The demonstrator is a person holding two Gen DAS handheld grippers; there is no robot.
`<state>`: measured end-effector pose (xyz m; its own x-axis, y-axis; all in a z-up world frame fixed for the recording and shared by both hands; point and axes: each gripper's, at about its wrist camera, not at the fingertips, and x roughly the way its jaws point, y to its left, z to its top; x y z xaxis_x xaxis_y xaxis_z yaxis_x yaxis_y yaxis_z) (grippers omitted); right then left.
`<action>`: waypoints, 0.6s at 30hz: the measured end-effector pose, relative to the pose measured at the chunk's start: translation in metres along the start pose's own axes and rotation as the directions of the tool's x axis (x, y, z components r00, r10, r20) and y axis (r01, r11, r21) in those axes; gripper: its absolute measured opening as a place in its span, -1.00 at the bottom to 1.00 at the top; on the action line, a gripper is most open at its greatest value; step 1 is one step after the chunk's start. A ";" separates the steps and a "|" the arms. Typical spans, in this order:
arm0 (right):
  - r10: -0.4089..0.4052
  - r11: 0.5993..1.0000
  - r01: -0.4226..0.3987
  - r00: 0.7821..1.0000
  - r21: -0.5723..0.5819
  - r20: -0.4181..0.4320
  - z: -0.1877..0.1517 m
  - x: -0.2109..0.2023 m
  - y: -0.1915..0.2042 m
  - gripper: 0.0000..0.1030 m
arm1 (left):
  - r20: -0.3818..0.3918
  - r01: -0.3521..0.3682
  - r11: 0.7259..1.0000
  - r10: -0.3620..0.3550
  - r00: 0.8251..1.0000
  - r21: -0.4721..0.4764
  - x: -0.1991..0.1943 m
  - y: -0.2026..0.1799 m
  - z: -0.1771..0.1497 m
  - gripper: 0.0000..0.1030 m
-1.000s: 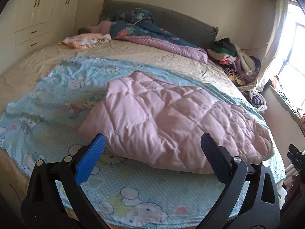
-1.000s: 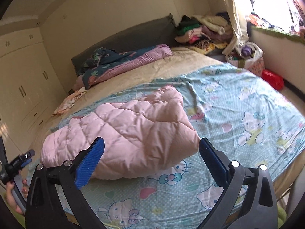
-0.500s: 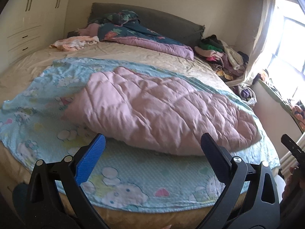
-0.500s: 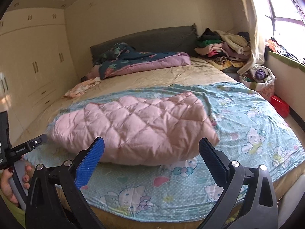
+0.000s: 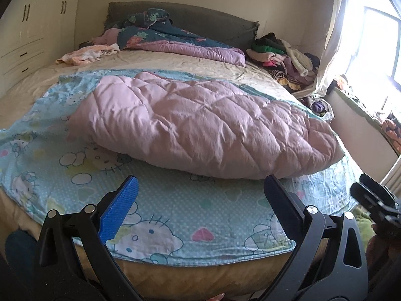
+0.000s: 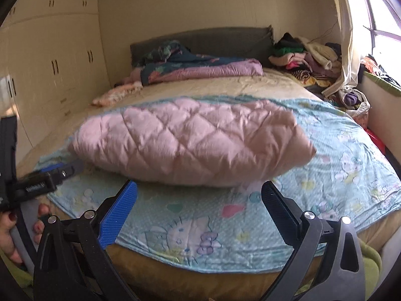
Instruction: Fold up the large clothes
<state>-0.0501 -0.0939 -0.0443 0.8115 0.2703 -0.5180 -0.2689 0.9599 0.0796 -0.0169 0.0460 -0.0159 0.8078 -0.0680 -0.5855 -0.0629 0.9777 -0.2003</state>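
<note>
Both tongs (image 5: 198, 195) (image 6: 199, 198) lower, nearer bed, wide open, empty.

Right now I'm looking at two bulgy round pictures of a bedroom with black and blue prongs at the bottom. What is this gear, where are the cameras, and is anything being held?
There is no robot here. A person holds a two-finger gripper in each hand, and each carries a wide-angle camera looking out along its fingers, hence the bulging view. One picture comes from the left gripper, the other from the right gripper. Both are open and hold nothing. The left gripper also shows from the side, with the hand holding it. On the bed lies a blue cartoon-print sheet, with a pink quilted garment on it. Further back are a dark floral duvet and a pile of clothes.
</note>
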 end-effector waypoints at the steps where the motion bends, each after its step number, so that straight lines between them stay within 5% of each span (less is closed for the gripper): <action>1: -0.005 1.000 0.005 1.000 -0.004 -0.007 -0.001 0.003 0.001 0.92 | -0.005 0.000 1.000 0.000 1.000 0.000 0.001 0.000 -0.001 0.82; 18: 0.022 1.000 -0.022 1.000 0.015 -0.013 0.001 0.006 0.001 0.92 | -0.016 -0.012 1.000 0.012 1.000 0.019 0.003 -0.002 -0.004 0.82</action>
<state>-0.0447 -0.0917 -0.0471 0.7988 0.2905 -0.5269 -0.2787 0.9547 0.1038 -0.0166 0.0431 -0.0202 0.7976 -0.0589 -0.6003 -0.0615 0.9821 -0.1781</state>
